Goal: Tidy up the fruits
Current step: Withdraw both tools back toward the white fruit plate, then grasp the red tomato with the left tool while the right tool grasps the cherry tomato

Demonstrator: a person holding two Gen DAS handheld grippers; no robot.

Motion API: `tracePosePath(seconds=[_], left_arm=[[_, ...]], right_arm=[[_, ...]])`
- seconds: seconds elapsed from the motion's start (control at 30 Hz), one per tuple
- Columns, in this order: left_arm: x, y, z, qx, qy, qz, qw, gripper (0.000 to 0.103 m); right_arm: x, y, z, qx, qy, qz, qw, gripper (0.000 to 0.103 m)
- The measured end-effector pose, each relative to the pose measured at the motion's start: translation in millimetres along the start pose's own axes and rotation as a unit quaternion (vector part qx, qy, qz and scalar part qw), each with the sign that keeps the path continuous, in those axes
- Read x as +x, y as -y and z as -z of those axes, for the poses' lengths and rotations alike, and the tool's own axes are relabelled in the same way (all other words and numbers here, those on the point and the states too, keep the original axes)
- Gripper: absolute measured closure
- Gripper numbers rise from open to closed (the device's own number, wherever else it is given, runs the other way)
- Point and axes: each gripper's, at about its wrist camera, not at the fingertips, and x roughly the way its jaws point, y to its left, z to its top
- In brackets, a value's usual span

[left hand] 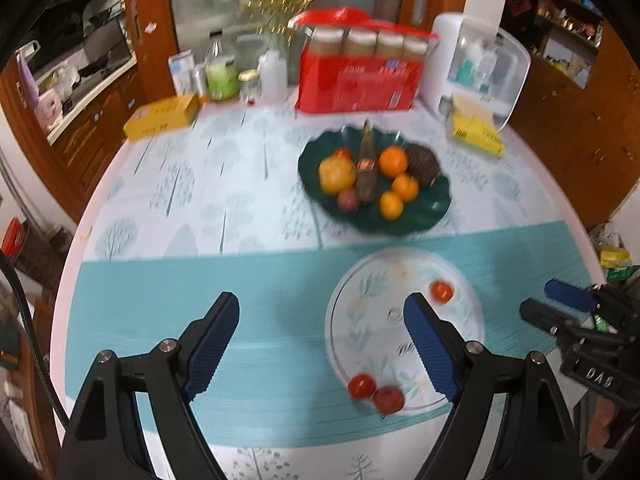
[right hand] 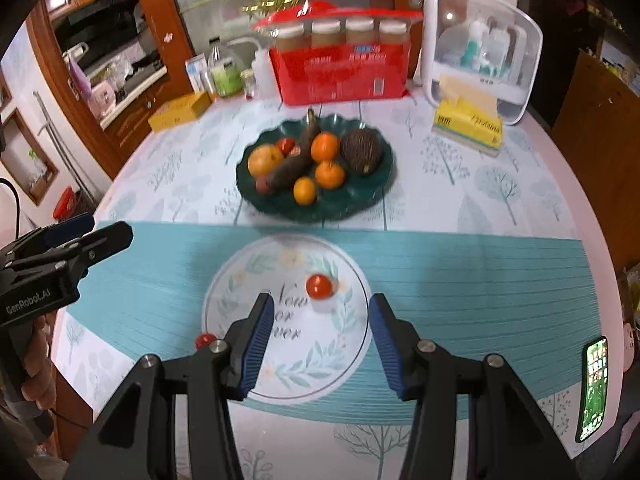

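Note:
A dark green plate (left hand: pixel 424 216) (right hand: pixel 360 196) holds several fruits: oranges (left hand: pixel 393 161) (right hand: pixel 325 146), a yellow fruit (left hand: pixel 337 175) (right hand: pixel 265 160), a dark banana (right hand: pixel 294 162) and a dark round fruit (left hand: pixel 423 164) (right hand: pixel 361 151). A white floral plate (left hand: pixel 360 336) (right hand: pixel 236 296) nearer me holds small red tomatoes (left hand: pixel 441 291) (left hand: pixel 362 386) (right hand: pixel 319 286). My left gripper (left hand: pixel 320 316) is open and empty above the mat, left of the white plate. My right gripper (right hand: pixel 320 316) is open and empty over the white plate; it shows at the right in the left wrist view (left hand: pixel 548 300).
Along the table's far edge stand a red box of jars (right hand: pixel 340 68), a white storage case (right hand: pixel 484 56), yellow boxes (right hand: pixel 468 122) (right hand: pixel 180 110) and bottles (right hand: pixel 224 68). A lit phone (right hand: pixel 594 388) lies at the table's right edge. Wooden cabinets surround the round table.

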Motion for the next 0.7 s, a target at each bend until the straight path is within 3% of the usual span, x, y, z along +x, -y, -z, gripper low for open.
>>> tracePosePath(seconds=[0.43, 0.6, 0.7], left_arm=[[57, 8, 62, -0.042, -0.077, -0.032, 0.9957, 0.02], [73, 12, 72, -0.056, -0.098, -0.027, 0.9932, 0.026], [78, 13, 75, -0.07, -0.106, -0.018, 0.9917, 0.035]], right_arm=[[58, 12, 14, -0.039, -0.047, -0.043, 0.997, 0.053], [75, 13, 10, -0.046, -0.05, -0.064, 0.996, 0.053], [85, 11, 7, -0.051, -0.053, -0.071, 0.995, 0.053]])
